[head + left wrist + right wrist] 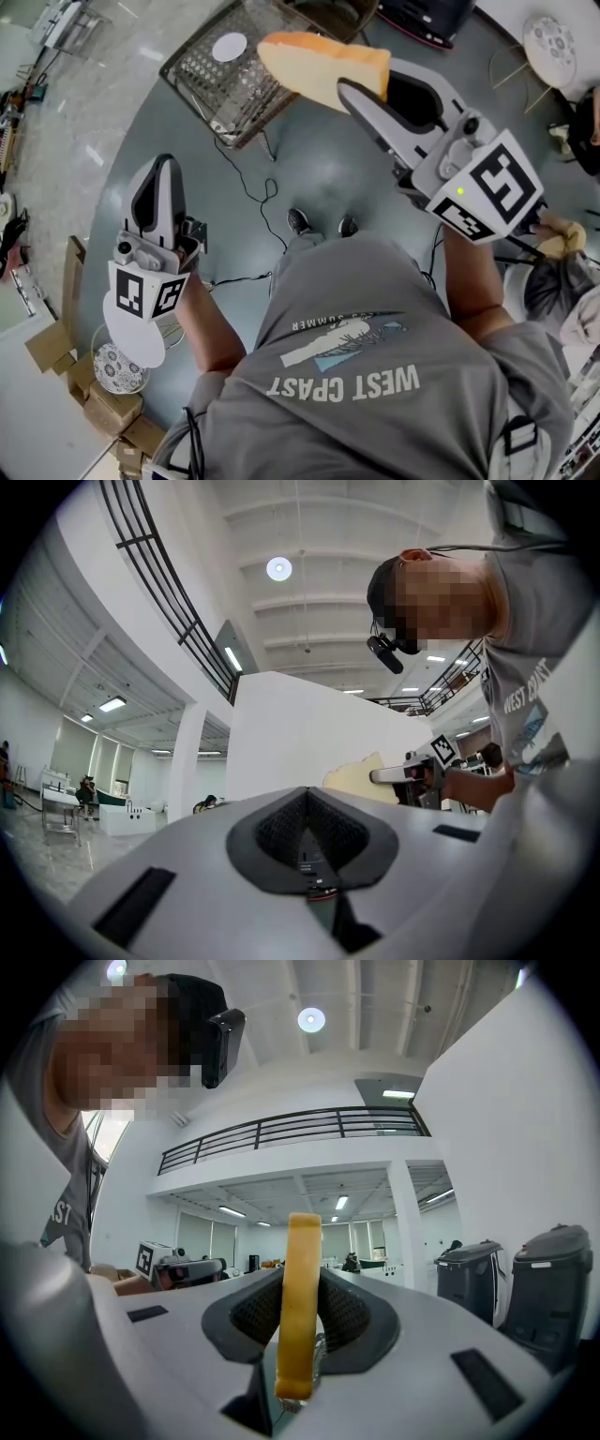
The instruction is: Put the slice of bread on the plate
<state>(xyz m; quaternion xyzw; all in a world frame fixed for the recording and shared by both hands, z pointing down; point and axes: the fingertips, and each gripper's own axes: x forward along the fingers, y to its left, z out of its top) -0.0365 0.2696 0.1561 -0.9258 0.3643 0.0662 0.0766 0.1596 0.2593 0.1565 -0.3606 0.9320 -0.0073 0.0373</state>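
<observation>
While right tongs (pixel 366 77) clamp bread slice (pixel 314 64), only head view shows plate (pixel 230 47).

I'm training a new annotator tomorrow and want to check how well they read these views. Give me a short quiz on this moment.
1. True or false: the left gripper is clamped on the tan, yellow-crusted slice of bread.
2. Where does the round white plate lie? A) on the dark wire rack; B) between the left gripper's jaws; C) on the grey floor.
3. Short answer: which gripper's jaws are together with nothing between them?

Key: 1 false, the right gripper holds the bread. 2 A. 3 the left gripper.
</observation>
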